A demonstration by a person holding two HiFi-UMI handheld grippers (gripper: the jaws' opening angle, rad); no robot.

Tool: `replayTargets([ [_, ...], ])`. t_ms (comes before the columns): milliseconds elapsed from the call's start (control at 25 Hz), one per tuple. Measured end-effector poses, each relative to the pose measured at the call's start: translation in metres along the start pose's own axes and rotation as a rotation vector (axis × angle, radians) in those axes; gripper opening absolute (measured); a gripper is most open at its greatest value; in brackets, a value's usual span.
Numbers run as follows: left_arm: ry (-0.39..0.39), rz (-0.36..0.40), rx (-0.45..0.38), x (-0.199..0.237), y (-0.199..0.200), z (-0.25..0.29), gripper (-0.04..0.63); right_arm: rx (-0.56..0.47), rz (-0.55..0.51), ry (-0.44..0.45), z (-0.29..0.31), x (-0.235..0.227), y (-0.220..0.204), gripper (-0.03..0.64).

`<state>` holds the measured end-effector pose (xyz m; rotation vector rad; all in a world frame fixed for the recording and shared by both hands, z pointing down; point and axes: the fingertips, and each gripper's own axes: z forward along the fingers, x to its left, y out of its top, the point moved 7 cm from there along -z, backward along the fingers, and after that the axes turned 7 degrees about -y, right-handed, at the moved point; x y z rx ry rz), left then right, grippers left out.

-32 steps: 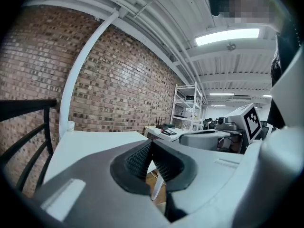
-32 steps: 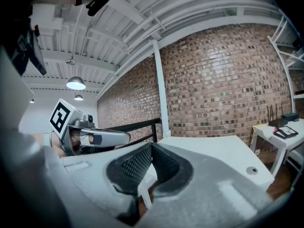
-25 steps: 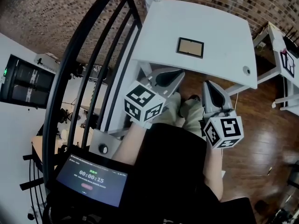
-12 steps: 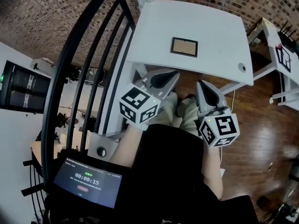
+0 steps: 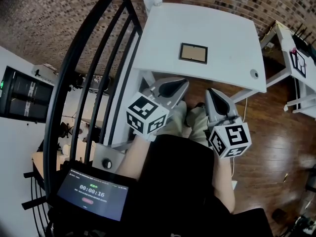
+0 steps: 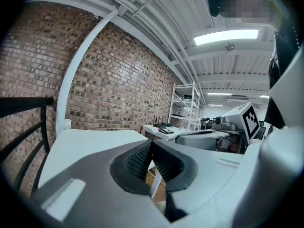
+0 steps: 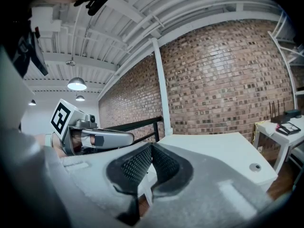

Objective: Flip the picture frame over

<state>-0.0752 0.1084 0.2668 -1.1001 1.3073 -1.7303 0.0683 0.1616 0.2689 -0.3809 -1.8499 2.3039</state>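
Observation:
A small dark picture frame (image 5: 193, 53) with a tan panel facing up lies flat in the middle of the white table (image 5: 237, 38). My left gripper (image 5: 186, 82) hangs shut and empty below the table's near edge, left of centre. My right gripper (image 5: 208, 90) is beside it, also shut with nothing in it. Both are short of the frame and apart from it. In the left gripper view the pads (image 6: 142, 158) meet at the tip. In the right gripper view the pads (image 7: 161, 163) touch too, with the white table (image 7: 223, 151) ahead; the frame does not show in either gripper view.
A black stair railing (image 5: 94, 73) curves along the table's left side. A second white table (image 5: 296, 58) with dark items stands at the right. A timer screen (image 5: 94, 194) sits at the lower left. Brick wall behind, wooden floor (image 5: 276, 147) below.
The head view has shifted slightly, so the table and frame sit a little lower-left in the picture. Both grippers keep their places and stay shut.

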Motion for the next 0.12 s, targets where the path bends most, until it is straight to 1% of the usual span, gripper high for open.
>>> replayTargets([
  [120,-0.002,-0.003,0.001,-0.0015,-0.0026,-0.0014,0.015,0.001,0.002,0.000,-0.0012,0.0012,-0.0021,-0.008],
])
